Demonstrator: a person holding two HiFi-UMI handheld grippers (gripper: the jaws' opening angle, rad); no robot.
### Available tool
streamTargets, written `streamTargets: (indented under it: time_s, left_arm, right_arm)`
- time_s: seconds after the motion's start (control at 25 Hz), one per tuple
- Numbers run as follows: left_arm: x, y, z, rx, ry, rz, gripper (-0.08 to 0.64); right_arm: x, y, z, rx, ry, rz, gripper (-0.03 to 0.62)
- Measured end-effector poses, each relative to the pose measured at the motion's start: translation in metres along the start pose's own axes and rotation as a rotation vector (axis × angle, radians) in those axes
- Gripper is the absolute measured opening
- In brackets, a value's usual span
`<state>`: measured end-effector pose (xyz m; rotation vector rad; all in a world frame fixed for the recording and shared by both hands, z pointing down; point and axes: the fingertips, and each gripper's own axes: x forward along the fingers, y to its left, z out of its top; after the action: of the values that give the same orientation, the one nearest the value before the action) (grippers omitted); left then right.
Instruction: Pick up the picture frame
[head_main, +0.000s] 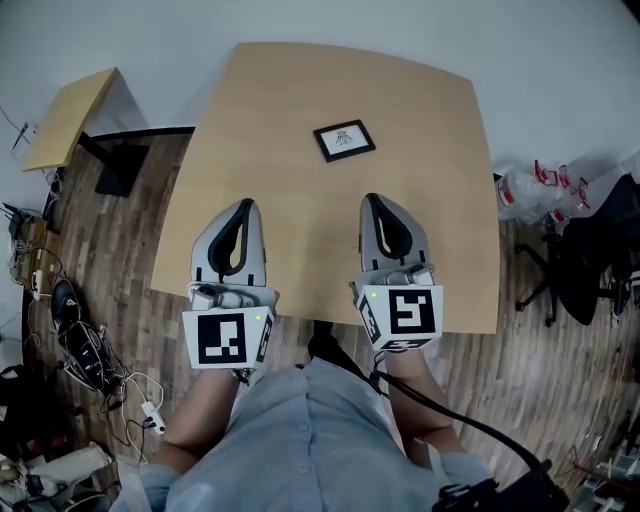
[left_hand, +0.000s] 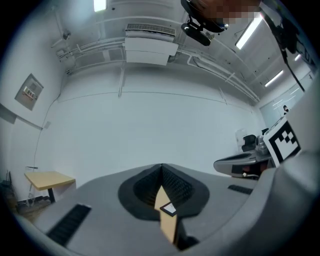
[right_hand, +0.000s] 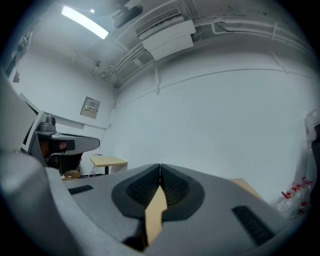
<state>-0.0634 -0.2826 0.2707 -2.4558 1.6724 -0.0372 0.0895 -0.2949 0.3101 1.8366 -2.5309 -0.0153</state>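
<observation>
Picture frame (head_main: 344, 140) and both grippers appear together only in the head view. The frame lies flat on the far half of the wooden table (head_main: 300, 100), turned a little askew, black-edged with a pale print inside. The left gripper (head_main: 243, 204) and the right gripper (head_main: 374, 199) sit over the near half of the table, side by side and roughly parallel, both pointing away from the person towards the far edge.

The frame lies ahead of both tips and well apart from them, between their two lines and closer to the right gripper's. Neither gripper touches it.

The left gripper view looks along its own jaws, which are pressed together with nothing between them. In the gap below the pads it catches a thin strip of tabletop with the frame on it as a small dark-edged rectangle. The right gripper view shows its jaws together and empty as well, and the same strip of tabletop, but no frame. Each gripper view also has the other gripper at its edge, and a ceiling air conditioner (right_hand: 167, 35) that the head view misses.

The person's bare forearms reach forward from a light blue shirt (head_main: 300, 440). The hands are mostly hidden under the marker cubes, and both grippers look level.
</observation>
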Motion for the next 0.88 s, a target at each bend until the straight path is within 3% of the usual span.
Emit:
streamTargets:
  time_s: [0.32, 0.48, 0.68, 0.88]
  left_arm:
    - [0.059, 0.009, 0.007, 0.042, -0.017, 0.056, 0.000]
    - [0.077, 0.015, 0.013, -0.003, -0.016, 0.095, 0.000]
    - [0.093, 0.028, 0.002, 0.042, 0.005, 0.103, 0.000]
    - [0.107, 0.036, -0.022, 0.011, 0.056, 0.089, 0.000]
  right_arm:
    - [0.067, -0.036, 0.016, -0.009, -0.044, 0.055, 0.002]
    - [0.091, -0.050, 0.022, -0.014, -0.050, 0.074, 0.002]
    - [0.117, -0.057, 0.013, -0.007, -0.019, 0.083, 0.002]
    - [0.136, -0.056, -0.011, 0.005, 0.043, 0.086, 0.002]
